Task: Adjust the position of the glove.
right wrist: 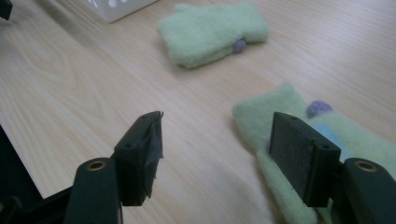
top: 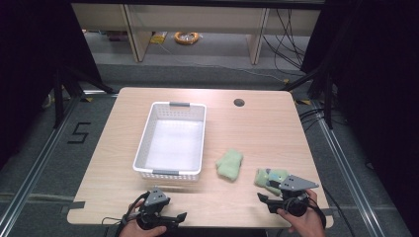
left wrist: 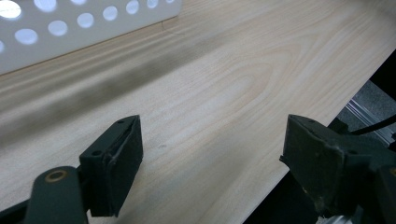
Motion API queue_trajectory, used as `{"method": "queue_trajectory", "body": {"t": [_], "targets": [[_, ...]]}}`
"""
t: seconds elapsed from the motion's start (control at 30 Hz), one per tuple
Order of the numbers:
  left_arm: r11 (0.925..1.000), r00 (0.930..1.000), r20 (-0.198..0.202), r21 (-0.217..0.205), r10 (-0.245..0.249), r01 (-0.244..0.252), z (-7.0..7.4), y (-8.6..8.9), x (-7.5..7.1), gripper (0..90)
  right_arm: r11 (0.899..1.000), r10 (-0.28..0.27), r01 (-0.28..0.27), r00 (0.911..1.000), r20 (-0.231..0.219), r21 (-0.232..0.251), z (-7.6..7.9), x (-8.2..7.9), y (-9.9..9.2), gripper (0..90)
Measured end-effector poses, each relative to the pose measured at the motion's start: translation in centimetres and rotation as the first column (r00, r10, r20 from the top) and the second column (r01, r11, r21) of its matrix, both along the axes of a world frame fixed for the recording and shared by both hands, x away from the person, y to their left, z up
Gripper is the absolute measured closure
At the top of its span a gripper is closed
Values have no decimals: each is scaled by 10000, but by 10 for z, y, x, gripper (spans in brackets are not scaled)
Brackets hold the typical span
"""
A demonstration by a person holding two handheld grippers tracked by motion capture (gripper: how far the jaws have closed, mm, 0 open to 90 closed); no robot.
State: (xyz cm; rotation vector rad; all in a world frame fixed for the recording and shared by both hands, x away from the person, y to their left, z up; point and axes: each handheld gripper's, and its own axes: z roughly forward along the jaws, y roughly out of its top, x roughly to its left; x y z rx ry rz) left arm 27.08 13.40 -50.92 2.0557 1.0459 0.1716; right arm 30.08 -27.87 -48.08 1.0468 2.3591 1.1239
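Note:
Two pale green mittens lie on the wooden table point(top: 257, 128). One mitten point(top: 230, 164) point(right wrist: 212, 32) rests flat right of the basket. The other mitten point(top: 269, 177) point(right wrist: 280, 126), with blue and purple trim, lies near the front right. My right gripper point(top: 264, 200) point(right wrist: 217, 151) is open, low over the table, its right jaw over this mitten's near edge. My left gripper point(top: 180, 217) point(left wrist: 210, 158) is open at the table's front edge, with bare wood between its jaws.
A white perforated basket point(top: 143, 143) point(left wrist: 70, 28) stands left of centre, nothing inside. A round cable hole point(top: 239, 102) sits at the back. The table's front edge point(left wrist: 317, 126) runs close under the left gripper. Cables and a yellow coil point(top: 186, 37) lie on the floor behind.

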Motion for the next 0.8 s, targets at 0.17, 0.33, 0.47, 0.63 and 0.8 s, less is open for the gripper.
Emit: {"method": "queue_trajectory", "body": {"t": [0.17, 0.33, 0.47, 0.63, 0.8], "targets": [[10000, 10000, -3, -20, -1, 1, 0, 0, 0, 197, 9997, 229, -229, 9997, 126, -5, 5, 3, 7, 378], [10000, 9999, -70, -13, -77, 77, 0, 0, 1, 197, 9993, 361, -359, 9992, 170, -124, 8, 6, 15, 389], [10000, 9999, -71, -19, -71, 71, 0, 0, 1, 197, 9979, 618, -613, 9977, 271, -193, 11, 11, 22, 405], [9999, 9998, -169, -81, 93, -95, -1, -1, 1, 197, 9964, 780, -766, 9961, 410, -356, 16, 22, 33, 433], [9999, 10000, -56, -145, 57, -58, 0, 0, 1, 197, 9944, 957, -940, 9949, 334, -486, 20, 34, 46, 445]]}}
